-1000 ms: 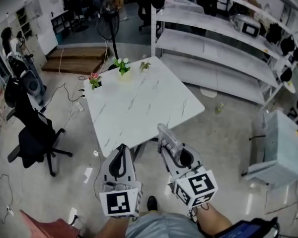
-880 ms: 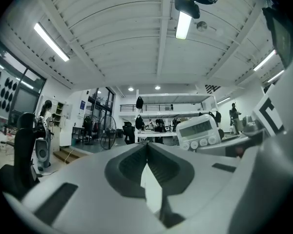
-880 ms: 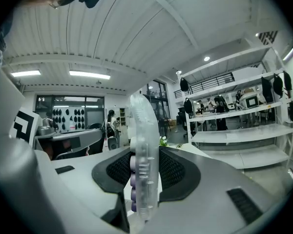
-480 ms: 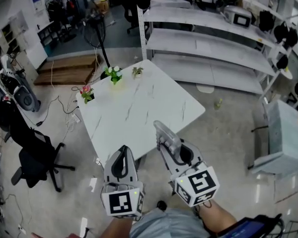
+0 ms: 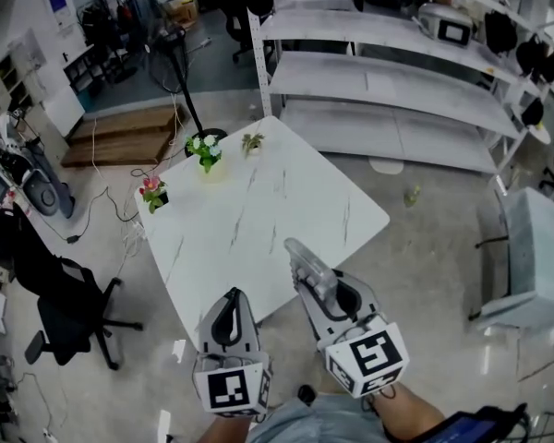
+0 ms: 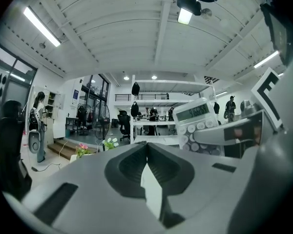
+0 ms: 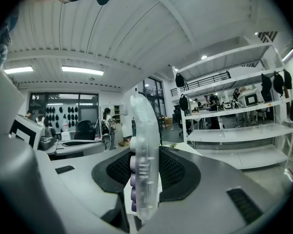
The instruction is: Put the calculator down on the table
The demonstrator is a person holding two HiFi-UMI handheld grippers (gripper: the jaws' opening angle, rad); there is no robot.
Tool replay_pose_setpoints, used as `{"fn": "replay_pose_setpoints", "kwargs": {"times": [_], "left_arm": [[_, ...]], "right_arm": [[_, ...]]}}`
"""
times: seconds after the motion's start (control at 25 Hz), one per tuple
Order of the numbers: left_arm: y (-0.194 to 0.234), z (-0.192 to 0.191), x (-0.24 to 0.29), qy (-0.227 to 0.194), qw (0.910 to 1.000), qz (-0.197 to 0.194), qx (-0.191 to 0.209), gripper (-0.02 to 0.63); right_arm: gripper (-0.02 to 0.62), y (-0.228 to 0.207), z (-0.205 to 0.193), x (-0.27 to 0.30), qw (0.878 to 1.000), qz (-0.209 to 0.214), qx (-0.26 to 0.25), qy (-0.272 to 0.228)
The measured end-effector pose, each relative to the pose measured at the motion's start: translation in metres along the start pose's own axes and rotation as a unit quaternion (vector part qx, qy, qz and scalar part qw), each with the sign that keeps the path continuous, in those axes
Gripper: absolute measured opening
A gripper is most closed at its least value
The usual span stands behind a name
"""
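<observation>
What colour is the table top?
The table is white with thin grey veins, like marble; the head view shows it best.

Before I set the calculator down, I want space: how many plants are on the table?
3. Pink flowers at the table's left corner, white flowers along its far-left edge, a green plant near the far corner. None looks hidden.

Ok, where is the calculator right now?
In the head view the clear-cased calculator sits at lower centre, clamped edge-on in the right hand-held gripper, by the near edge of the white marble table.
</observation>
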State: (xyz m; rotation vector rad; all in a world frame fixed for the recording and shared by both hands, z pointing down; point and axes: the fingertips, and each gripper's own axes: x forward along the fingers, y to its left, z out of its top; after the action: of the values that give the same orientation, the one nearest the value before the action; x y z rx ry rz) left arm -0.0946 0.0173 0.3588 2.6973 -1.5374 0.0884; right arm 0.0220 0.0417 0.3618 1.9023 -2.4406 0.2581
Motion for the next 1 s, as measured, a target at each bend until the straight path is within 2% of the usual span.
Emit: {"fn": "replay_pose_setpoints", "kwargs": {"times": [0.24,0.56,0.8,1.0], "left_arm": [[0.010,-0.009,0.061,0.030,0.9991,0.030,0.005,0.008],[0.025,-0.001,0.154,0.055,0.9945,0.088,0.013,0.008],[0.039,0.017,0.199,0.044,0.9903,0.131,0.013,0.008],[0.048,0.036,0.211,0.025,0.9869,0.158,0.020,0.008]], "right_arm": [[0.146,-0.044,-0.011,0.053,0.999,0.019,0.019,0.029],[0.146,-0.105,-0.004,0.141,0.995,0.071,0.033,0.056],[0.146,-0.130,0.015,0.195,0.991,0.116,0.026,0.056],[0.146,-0.137,0.034,0.222,0.989,0.140,0.015,0.047]]}}
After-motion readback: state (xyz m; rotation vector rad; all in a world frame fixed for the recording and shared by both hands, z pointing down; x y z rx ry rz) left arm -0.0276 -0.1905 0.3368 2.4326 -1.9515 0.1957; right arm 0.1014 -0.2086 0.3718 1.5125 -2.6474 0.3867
